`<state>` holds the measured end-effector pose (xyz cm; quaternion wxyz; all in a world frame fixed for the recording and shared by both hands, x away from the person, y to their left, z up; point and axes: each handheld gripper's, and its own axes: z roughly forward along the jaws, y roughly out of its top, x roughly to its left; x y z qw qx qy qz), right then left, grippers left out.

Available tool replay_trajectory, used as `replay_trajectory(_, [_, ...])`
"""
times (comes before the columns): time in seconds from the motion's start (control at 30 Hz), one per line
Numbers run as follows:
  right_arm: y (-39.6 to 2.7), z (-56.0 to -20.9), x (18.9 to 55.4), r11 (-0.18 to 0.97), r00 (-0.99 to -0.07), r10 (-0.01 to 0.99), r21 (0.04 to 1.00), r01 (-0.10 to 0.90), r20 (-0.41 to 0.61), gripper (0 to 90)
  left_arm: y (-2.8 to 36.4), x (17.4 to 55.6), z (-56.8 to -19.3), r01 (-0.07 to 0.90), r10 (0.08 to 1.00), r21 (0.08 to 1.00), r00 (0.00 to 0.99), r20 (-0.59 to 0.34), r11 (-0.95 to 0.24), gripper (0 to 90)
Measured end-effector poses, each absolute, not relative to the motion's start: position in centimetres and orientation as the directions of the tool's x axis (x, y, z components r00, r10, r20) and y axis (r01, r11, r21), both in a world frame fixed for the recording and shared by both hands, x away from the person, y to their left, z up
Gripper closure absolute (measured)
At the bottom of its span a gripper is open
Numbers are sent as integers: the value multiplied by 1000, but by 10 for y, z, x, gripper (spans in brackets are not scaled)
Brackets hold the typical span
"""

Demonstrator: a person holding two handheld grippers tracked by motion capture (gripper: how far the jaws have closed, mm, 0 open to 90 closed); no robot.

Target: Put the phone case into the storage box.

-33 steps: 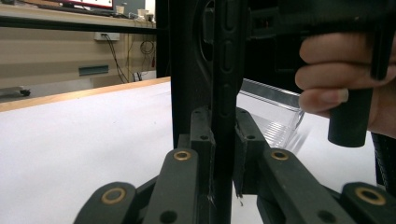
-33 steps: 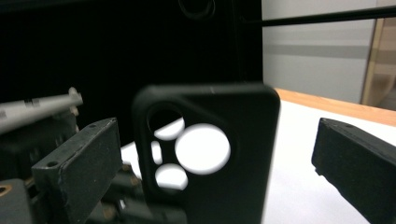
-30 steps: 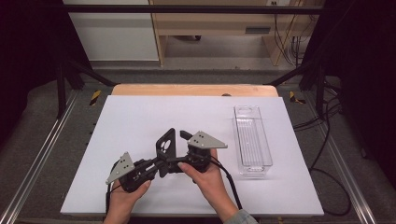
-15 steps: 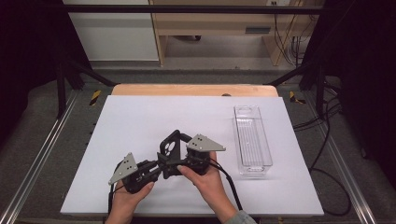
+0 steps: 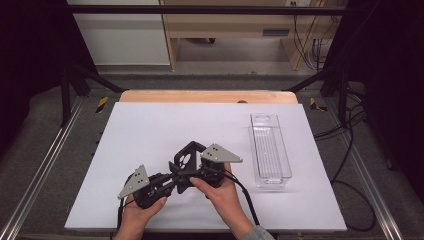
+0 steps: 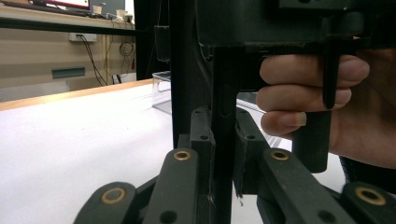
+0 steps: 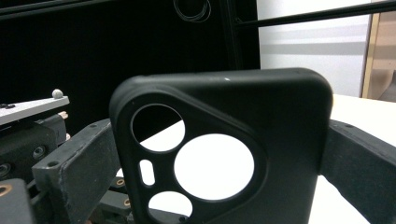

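Note:
A black phone case (image 5: 188,156) with round camera cut-outs stands on edge above the white tabletop (image 5: 150,125), held between both grippers. My right gripper (image 5: 194,169) spans the case's width. In the right gripper view the case (image 7: 285,140) sits between its two jaws, and the right gripper (image 7: 219,158) is shut on it. My left gripper (image 5: 174,181) comes in from the lower left. In the left gripper view its pads (image 6: 201,137) pinch the thin edge of the case (image 6: 224,88), so the left gripper (image 6: 223,140) is shut on it. The other hand (image 6: 327,93) wraps a handle close behind.
A clear, long plastic tray (image 5: 270,150) lies at the right of the table, and it also appears far off as the tray (image 6: 161,88). A wooden strip (image 5: 207,96) runs along the table's far edge. Black cables (image 5: 245,200) trail from the grippers toward the near edge.
The case and both grippers have drifted slightly to the right, and the left gripper has closed in a little. Both grips are unchanged.

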<state>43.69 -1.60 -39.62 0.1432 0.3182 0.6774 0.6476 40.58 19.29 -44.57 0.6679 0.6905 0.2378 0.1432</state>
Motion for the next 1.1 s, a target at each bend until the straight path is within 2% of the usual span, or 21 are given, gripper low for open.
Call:
replay_trajectory(0.53, [-17,-396,437,-42,-753,622,969,242,215,33,191,405,-446,136,506,991,855,-119,3,812])
replay_trajectory(1.1, [-16,-397,437,-25,-759,618,970,240,204,80,190,405,-447,143,499,990,858,-123,-3,812])
